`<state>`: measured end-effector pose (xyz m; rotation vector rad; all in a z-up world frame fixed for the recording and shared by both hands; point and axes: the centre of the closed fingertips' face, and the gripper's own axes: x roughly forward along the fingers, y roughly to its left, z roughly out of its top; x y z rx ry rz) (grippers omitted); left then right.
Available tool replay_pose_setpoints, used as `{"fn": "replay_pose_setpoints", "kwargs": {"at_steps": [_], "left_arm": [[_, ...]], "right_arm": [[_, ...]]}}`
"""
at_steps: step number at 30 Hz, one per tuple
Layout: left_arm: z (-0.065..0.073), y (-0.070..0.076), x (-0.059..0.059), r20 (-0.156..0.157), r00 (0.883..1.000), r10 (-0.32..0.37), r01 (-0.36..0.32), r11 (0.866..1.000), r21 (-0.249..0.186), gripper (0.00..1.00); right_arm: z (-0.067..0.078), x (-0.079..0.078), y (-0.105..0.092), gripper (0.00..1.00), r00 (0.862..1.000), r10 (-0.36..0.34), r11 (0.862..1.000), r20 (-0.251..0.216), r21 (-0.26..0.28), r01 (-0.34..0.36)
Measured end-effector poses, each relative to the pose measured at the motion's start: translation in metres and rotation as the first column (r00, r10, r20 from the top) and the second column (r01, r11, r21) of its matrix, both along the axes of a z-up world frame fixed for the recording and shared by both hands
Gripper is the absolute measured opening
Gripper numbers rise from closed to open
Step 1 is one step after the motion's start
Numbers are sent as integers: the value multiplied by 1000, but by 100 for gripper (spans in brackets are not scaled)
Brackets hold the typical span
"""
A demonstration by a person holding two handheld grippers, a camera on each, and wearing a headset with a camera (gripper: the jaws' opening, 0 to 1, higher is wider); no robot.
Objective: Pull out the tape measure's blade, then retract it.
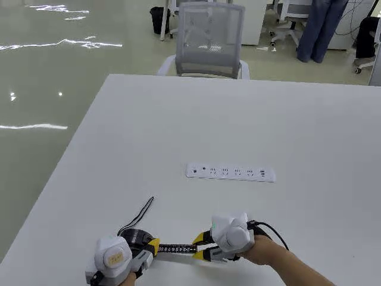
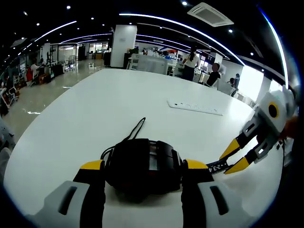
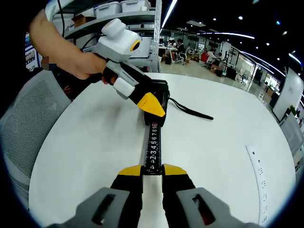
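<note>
Near the front edge of the wide white table, a small black tape measure sits flat between the two yellow-tipped jaws of the left gripper. The jaws press against its two sides, so the left gripper has the case clamped in place. A thin black strap trails from the case across the table top.

A narrow dark blade with white numbers sticks out of the case toward the right gripper. The right gripper's jaws are pinched tight on the far end of the blade. Only a short bit of blade is out, and the two grippers are near each other.

Farther back on the table lies a long white power strip, well apart from the work. A grey mesh chair stands at the far edge.

This looks like the early part of the first step, pulling the blade out. Next, the right gripper likely needs to move straight away from the case, along the line of the blade. The left gripper would need to hold the case so it does not slide. The pinch must be firm, or the blade may slip free and snap back. After that, the blade should be let back in slowly.
</note>
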<state>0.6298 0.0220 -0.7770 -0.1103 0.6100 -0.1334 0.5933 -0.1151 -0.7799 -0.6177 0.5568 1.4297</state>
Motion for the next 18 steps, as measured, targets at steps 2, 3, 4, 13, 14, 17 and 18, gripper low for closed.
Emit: {"fn": "replay_pose_setpoints", "kwargs": {"at_steps": [2,3,4,13,14,17,18], "left_arm": [[0,0,0,1,1000,-1,1,1000,0,62],[-1,0,0,1,1000,0,0,1000,1,62],[-1,0,1,0,1000,-1,1,1000,1,62],[0,0,0,-1,1000,-6,6,1000,-2,62],[0,0,0,-2,1000,-6,6,1000,-3,62],[0,1,0,-2,1000,-6,6,1000,-5,62],[0,1,0,-2,1000,-6,6,1000,-6,62]], "right_arm": [[0,0,1,13,1000,0,1000,0,1,0],[-1,0,1,13,1000,1,1000,0,1,-1],[-1,0,2,13,1000,1,1000,0,1,-1],[0,1,6,13,1000,4,1000,1,8,-4],[1,1,7,13,1000,4,1000,2,9,-4],[2,1,9,13,1000,6,1000,2,11,-6],[1,1,10,13,1000,6,1000,2,11,-7]]}}
